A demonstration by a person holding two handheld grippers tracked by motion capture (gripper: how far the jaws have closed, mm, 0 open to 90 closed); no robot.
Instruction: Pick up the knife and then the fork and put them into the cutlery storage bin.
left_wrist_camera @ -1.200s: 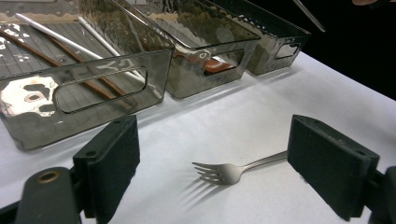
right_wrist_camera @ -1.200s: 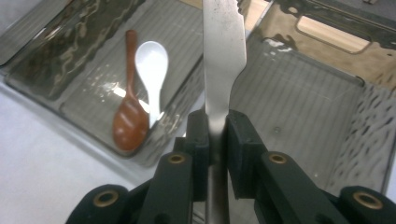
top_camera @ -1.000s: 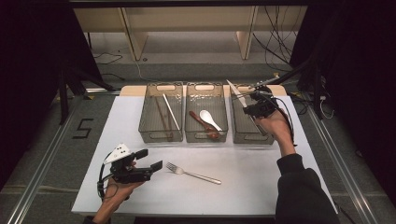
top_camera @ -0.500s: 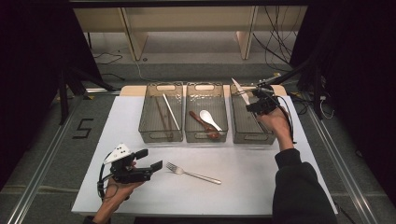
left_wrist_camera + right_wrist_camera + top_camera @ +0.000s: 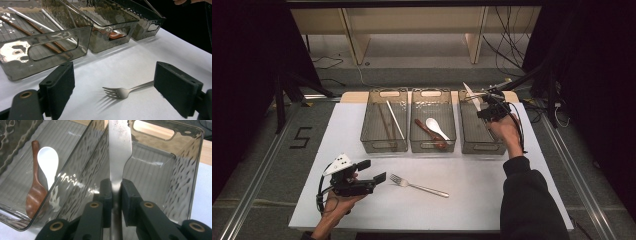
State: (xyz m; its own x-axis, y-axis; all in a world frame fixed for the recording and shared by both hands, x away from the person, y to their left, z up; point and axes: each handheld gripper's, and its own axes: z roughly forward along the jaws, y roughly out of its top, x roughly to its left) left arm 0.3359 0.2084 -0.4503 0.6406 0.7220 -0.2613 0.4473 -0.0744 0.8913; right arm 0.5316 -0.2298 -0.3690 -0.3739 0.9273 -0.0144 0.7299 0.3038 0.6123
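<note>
The table knife point(image 5: 120, 152) sits clamped between the closed jaws of the right gripper point(image 5: 492, 107), its blade pointing up and away over the far end of the right-hand bin point(image 5: 482, 145). Over the last second that hand has carried it farther and slightly lower above this bin, so the drop looks close. The left gripper point(image 5: 120, 87) rests near the table's near-left edge, jaws wide apart and holding nothing, framing the fork point(image 5: 418, 186) that waits on the white tabletop point(image 5: 472, 200).
</note>
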